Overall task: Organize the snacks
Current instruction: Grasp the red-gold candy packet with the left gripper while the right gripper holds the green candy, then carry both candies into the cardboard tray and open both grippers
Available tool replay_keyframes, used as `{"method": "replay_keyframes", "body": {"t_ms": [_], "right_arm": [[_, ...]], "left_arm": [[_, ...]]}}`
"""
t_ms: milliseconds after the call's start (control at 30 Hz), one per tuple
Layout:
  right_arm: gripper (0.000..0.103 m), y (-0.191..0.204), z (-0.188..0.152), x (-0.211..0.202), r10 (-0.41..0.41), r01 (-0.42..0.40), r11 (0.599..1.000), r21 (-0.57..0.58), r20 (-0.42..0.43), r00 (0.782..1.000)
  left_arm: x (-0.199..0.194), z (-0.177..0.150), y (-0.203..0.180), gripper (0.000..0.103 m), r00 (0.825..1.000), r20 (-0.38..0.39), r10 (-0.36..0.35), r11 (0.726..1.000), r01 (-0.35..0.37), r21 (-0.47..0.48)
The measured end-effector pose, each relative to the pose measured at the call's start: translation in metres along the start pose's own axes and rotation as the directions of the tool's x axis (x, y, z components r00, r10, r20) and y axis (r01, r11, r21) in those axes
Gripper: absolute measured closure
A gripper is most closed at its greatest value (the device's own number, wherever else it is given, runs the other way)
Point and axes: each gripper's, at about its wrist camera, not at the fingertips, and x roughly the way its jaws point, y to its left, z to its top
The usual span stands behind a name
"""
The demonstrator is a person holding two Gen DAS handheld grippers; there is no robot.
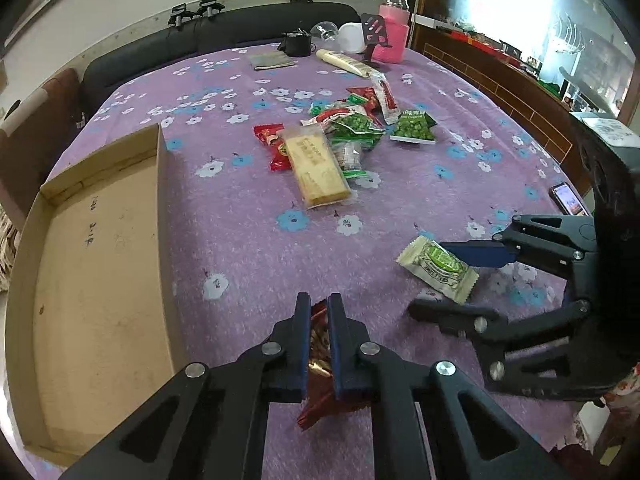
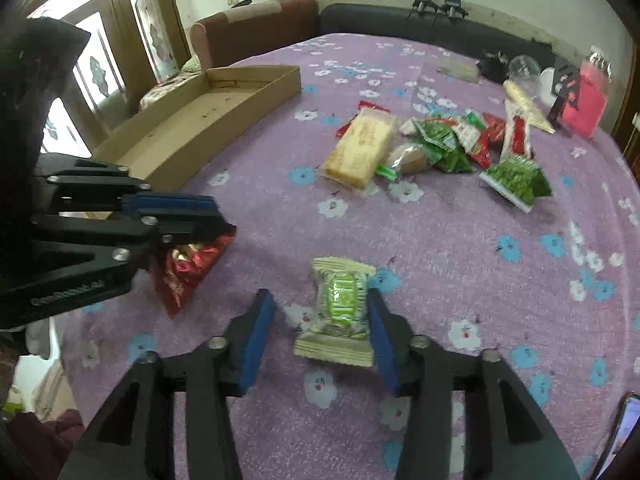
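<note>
My left gripper [image 1: 319, 304] is shut on a red snack packet [image 1: 318, 344]; it also shows in the right wrist view [image 2: 188, 268], held by the left gripper [image 2: 218, 212] just above the cloth. My right gripper [image 2: 320, 312] is open, its blue pads on either side of a cream and green snack packet [image 2: 340, 312] lying on the cloth. In the left wrist view that packet [image 1: 438, 268] sits between the right gripper's [image 1: 428, 276] fingers. A pile of snacks [image 1: 340, 140] lies mid-table. An empty cardboard tray [image 1: 100, 280] sits at the left.
The table has a purple flowered cloth [image 1: 240, 240]. A pink container [image 1: 390, 36], a bowl, a tube and a dark pouch stand at the far edge. A phone [image 1: 568, 198] lies at the right edge. Sofas stand behind the table.
</note>
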Motion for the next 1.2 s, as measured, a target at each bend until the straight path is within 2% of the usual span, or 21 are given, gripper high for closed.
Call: {"method": "replay_keyframes", "body": {"t_ms": [33, 100, 167, 233, 400, 433, 467, 500, 533, 567, 700, 800, 867, 933, 1000, 1133, 1200], "right_arm": [[0.064, 0.0, 0.0, 0.0, -0.006, 0.006, 1.0, -0.003, -0.001, 1.0], [0.066, 0.001, 0.0, 0.0, -0.019, 0.019, 1.0, -0.005, -0.003, 1.0], [0.066, 0.001, -0.001, 0.0, -0.019, 0.019, 1.0, -0.005, -0.003, 1.0], [0.066, 0.0, -0.001, 0.0, -0.019, 0.019, 1.0, -0.004, -0.004, 1.0], [0.069, 0.0, -0.001, -0.001, -0.023, 0.023, 1.0, 0.002, -0.001, 1.0], [0.071, -0.001, -0.001, 0.0, -0.026, 0.026, 1.0, 0.006, 0.0, 1.0], [0.072, -0.002, -0.002, -0.001, -0.021, 0.021, 1.0, 0.013, 0.001, 1.0], [0.072, -0.003, -0.003, -0.002, -0.018, 0.018, 1.0, 0.019, 0.001, 1.0], [0.073, -0.003, -0.003, -0.002, -0.014, 0.014, 1.0, 0.025, 0.001, 1.0], [0.073, -0.004, -0.004, -0.004, -0.008, 0.008, 0.999, 0.034, 0.002, 1.0], [0.073, -0.009, -0.002, -0.015, 0.006, -0.008, 0.997, 0.078, 0.023, 1.0], [0.073, -0.006, 0.011, -0.033, 0.035, -0.042, 0.994, 0.1, 0.068, 0.997], [0.073, 0.001, 0.025, -0.043, 0.072, -0.081, 0.992, 0.096, 0.094, 0.993], [0.073, 0.015, 0.043, -0.052, 0.119, -0.129, 0.988, 0.08, 0.12, 0.986], [0.073, 0.032, 0.063, -0.055, 0.168, -0.177, 0.982, 0.061, 0.136, 0.976], [0.073, 0.07, 0.105, -0.041, 0.281, -0.289, 0.956, 0.048, 0.133, 0.951], [0.073, 0.091, 0.121, -0.024, 0.284, -0.289, 0.957, 0.027, 0.116, 0.952]], "left_arm": [[-0.002, -0.001, -0.001, 0.093, 1.0, 0.004, -0.006, 1.0, 0.006, 0.004], [-0.006, -0.005, -0.002, 0.078, 1.0, 0.007, -0.002, 1.0, 0.002, 0.006], [-0.01, -0.008, -0.003, 0.039, 1.0, 0.02, 0.004, 1.0, -0.004, 0.001], [-0.016, -0.013, -0.006, 0.03, 0.999, 0.046, 0.021, 1.0, -0.022, 0.008], [-0.002, -0.019, -0.013, 0.03, 0.999, -0.001, 0.035, 0.999, -0.035, 0.032], [0.001, -0.02, -0.016, 0.045, 0.999, -0.007, 0.039, 0.998, -0.039, 0.045], [0.005, -0.021, -0.018, 0.051, 0.999, -0.017, 0.048, 0.997, -0.047, 0.056], [0.007, -0.022, -0.02, 0.051, 0.998, -0.019, 0.051, 0.997, -0.05, 0.06], [0.007, -0.022, -0.021, 0.057, 0.999, -0.005, 0.047, 0.997, -0.046, 0.058], [0.005, -0.022, -0.021, 0.072, 1.0, -0.004, 0.024, 0.999, -0.024, 0.049], [-0.013, -0.017, -0.013, 0.072, 0.998, 0.058, -0.024, 1.0, 0.024, 0.004], [-0.037, -0.011, 0.002, 0.072, 0.991, 0.121, -0.064, 0.997, 0.069, -0.038], [-0.053, -0.008, 0.014, 0.072, 0.985, 0.16, -0.062, 0.995, 0.073, -0.065], [-0.069, -0.005, 0.034, 0.072, 0.98, 0.195, -0.039, 0.993, 0.059, -0.101], [-0.08, -0.006, 0.057, 0.072, 0.977, 0.212, 0.013, 0.99, 0.016, -0.137], [-0.088, -0.011, 0.112, 0.072, 0.971, 0.18, 0.154, 0.969, -0.113, -0.218], [-0.087, -0.015, 0.133, 0.072, 0.967, 0.155, 0.204, 0.955, -0.161, -0.249]]}}
